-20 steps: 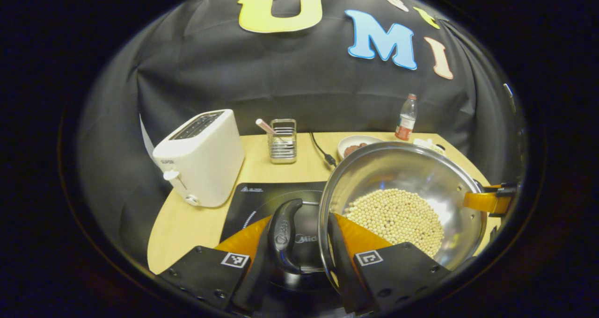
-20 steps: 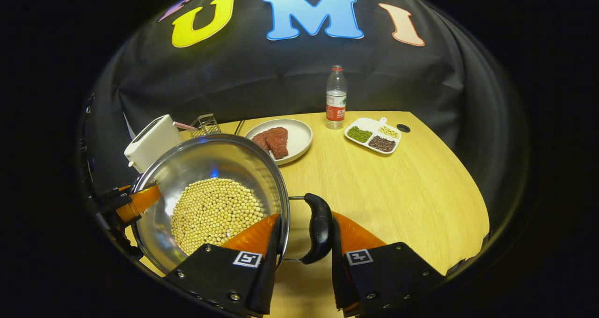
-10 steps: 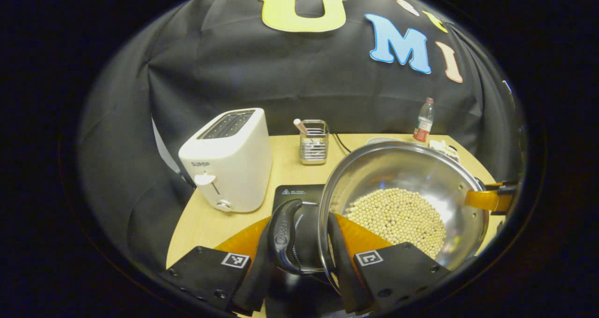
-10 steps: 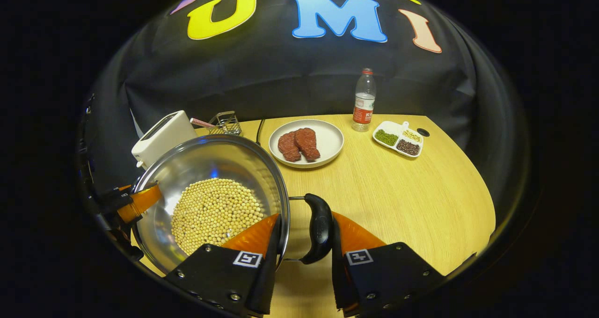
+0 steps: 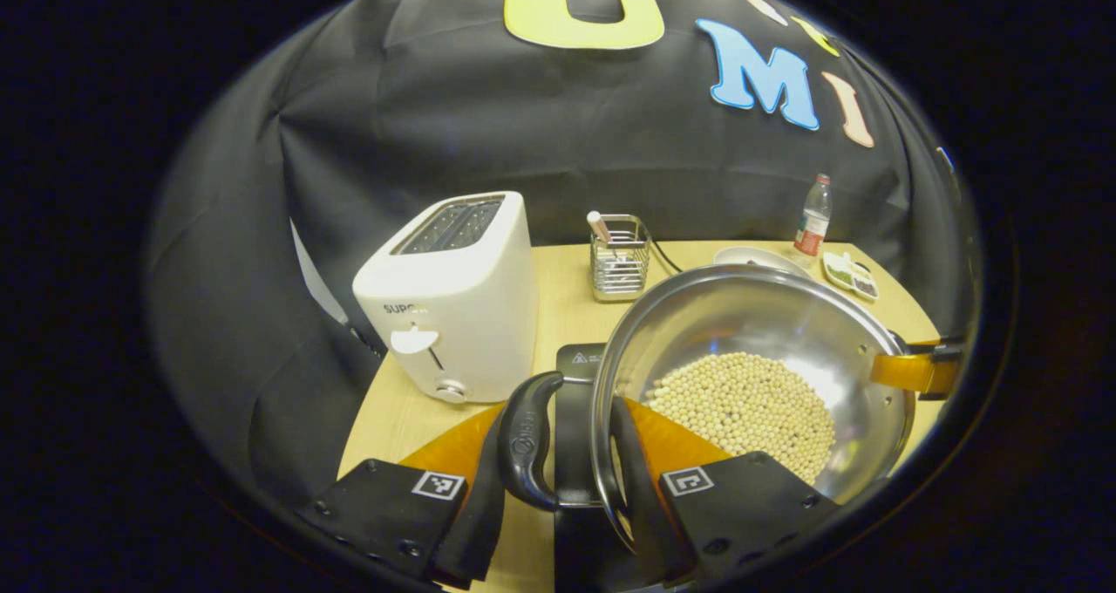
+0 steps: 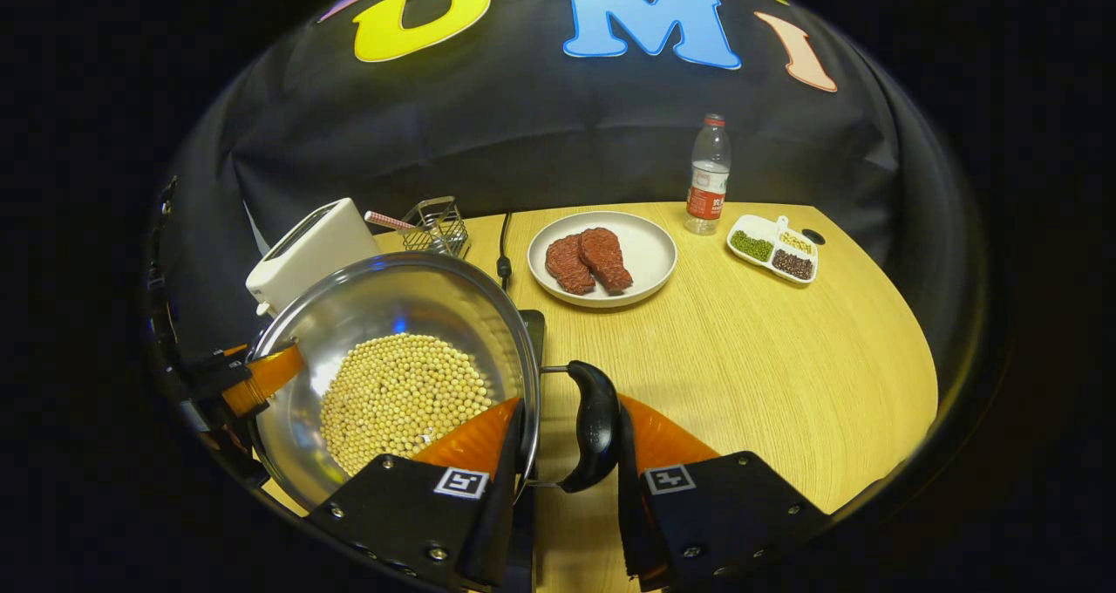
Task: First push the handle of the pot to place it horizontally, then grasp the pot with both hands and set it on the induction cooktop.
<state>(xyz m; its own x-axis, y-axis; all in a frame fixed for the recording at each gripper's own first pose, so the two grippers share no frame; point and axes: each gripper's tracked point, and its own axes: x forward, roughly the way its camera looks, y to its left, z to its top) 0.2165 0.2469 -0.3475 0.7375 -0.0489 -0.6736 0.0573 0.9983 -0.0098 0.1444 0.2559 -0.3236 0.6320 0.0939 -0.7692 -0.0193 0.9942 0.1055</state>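
The left tool (image 5: pixel 558 453) is closed on the pot's left handle (image 5: pixel 526 440); the right tool (image 6: pixel 567 445) is closed on the right handle (image 6: pixel 597 426). The pot (image 6: pixel 392 375), holding beans (image 5: pixel 741 410), hangs above the induction cooktop (image 5: pixel 577 366) on the table (image 6: pixel 741 357), beside the toaster (image 5: pixel 449 301).

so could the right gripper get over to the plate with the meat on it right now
Probably not as things stand. The right gripper is closed across the pot rim and its right handle, sharing the load with the left gripper. The table toward the plate lies open, but it would have to let go first.
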